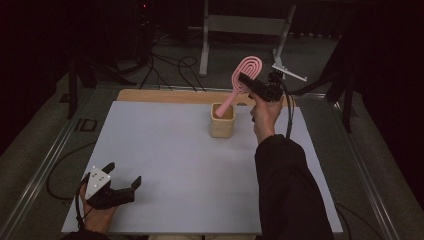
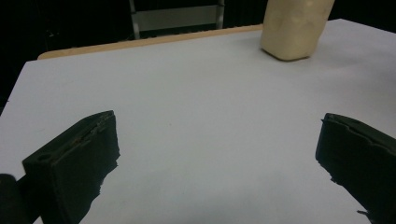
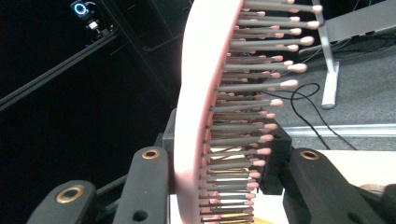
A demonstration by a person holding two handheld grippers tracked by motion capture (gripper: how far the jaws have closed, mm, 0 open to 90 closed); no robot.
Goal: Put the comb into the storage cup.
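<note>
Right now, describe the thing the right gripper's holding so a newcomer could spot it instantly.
Start at the white table, then find the beige cup near its far edge. Just above it, the right gripper clamps a pink hairbrush, handle tip pointing down into the cup. It is the one pink thing, with an oval looped head and bristles.

The pink hairbrush (image 1: 243,79) has an oval head of looped ridges and a slim handle. It stands tilted, head up and away, its handle end dipping into the beige cup (image 1: 222,120). The right gripper (image 1: 250,83) clamps the head: one jaw lies against the smooth back, the other presses the grey, pink-tipped bristles (image 3: 252,112). The cup, squarish and open-topped, stands upright just below that gripper, well apart from the left gripper (image 1: 121,175).
</note>
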